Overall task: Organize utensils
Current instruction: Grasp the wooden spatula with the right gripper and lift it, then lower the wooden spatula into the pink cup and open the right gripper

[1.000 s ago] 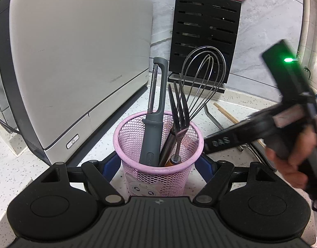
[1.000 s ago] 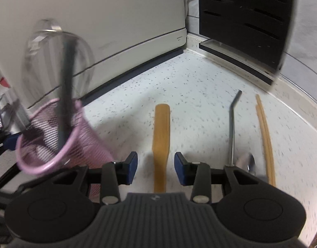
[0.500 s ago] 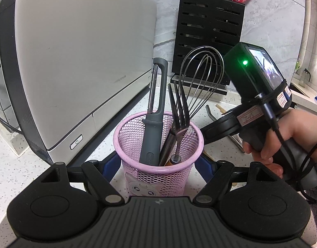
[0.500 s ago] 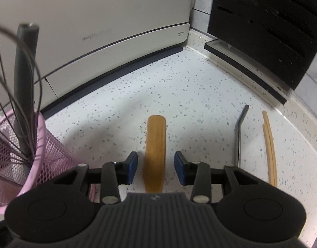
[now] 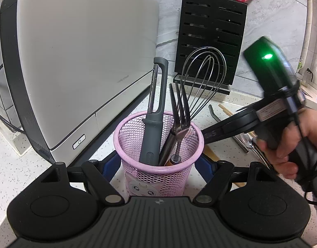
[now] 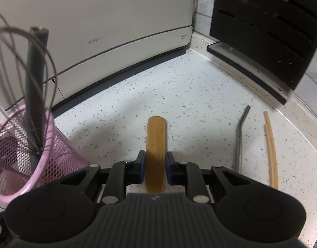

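My left gripper [image 5: 158,163] is shut on a pink mesh cup [image 5: 158,177] standing on the counter. The cup holds a grey peeler [image 5: 155,111], a fork [image 5: 179,111] and a wire whisk [image 5: 203,78]. My right gripper [image 6: 155,166] is low over the counter, its blue pads either side of a flat wooden spatula [image 6: 156,136] and close against it. The spatula lies on the counter. The pink cup [image 6: 19,155] is at the left in the right wrist view. The right gripper's body [image 5: 268,111] shows in the left wrist view.
A grey appliance [image 5: 75,62] stands behind and left of the cup. A black knife block [image 5: 210,37] stands at the back. A bent metal straw [image 6: 240,136] and wooden chopsticks [image 6: 271,144] lie right of the spatula on the speckled counter [image 6: 189,95].
My right gripper has come down over the wooden spatula and its pads have closed in on the blade. My left gripper stays on the cup.
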`<state>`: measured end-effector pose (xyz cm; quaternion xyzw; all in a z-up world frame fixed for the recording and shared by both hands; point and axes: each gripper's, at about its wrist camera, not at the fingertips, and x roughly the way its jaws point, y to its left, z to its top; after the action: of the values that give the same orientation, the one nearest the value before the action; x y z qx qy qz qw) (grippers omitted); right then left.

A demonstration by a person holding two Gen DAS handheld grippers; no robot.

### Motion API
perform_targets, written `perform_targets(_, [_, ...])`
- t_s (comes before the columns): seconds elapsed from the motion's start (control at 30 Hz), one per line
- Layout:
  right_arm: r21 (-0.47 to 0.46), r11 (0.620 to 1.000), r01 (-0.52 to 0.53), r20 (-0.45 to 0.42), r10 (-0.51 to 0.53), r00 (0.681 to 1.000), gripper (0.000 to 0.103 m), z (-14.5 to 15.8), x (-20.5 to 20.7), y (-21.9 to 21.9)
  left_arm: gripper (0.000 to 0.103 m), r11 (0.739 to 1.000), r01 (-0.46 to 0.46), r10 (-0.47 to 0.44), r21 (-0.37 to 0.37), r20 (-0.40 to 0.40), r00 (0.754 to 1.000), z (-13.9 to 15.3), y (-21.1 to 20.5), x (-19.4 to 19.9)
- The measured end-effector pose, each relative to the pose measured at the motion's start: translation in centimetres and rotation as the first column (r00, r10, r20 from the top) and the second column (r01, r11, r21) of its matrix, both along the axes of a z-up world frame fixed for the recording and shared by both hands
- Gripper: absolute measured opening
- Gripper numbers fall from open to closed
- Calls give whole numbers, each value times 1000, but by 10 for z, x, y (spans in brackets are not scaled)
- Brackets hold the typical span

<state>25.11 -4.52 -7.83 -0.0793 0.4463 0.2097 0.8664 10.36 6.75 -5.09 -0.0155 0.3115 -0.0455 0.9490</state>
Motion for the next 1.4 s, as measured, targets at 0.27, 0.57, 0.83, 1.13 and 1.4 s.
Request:
perform_targets(0.27, [162, 985, 52, 96, -68, 993, 17, 44, -29, -40, 90, 1000, 2, -2, -3, -2, 1000, 0, 0, 2])
perform_targets(0.57, [348, 937, 18, 322, -138, 937, 17, 107, -82, -69, 90, 999, 43, -43, -8, -11, 999, 1, -12, 5])
perform_targets(0.83, [377, 919, -116, 452, -73, 889, 18, 133, -100, -55, 90, 996, 86, -86, 4, -27, 996, 2, -29, 8])
perform_targets(1.13, [401, 904, -149, 549, -107, 829, 18, 116, -88, -30, 90, 995, 103, -103, -16, -39, 994, 2, -31, 10])
perform_targets(1.4, [463, 869, -176, 570, -140, 809, 0, 81, -87, -29, 90, 994, 99, -101, -42, -41, 994, 3, -27, 12])
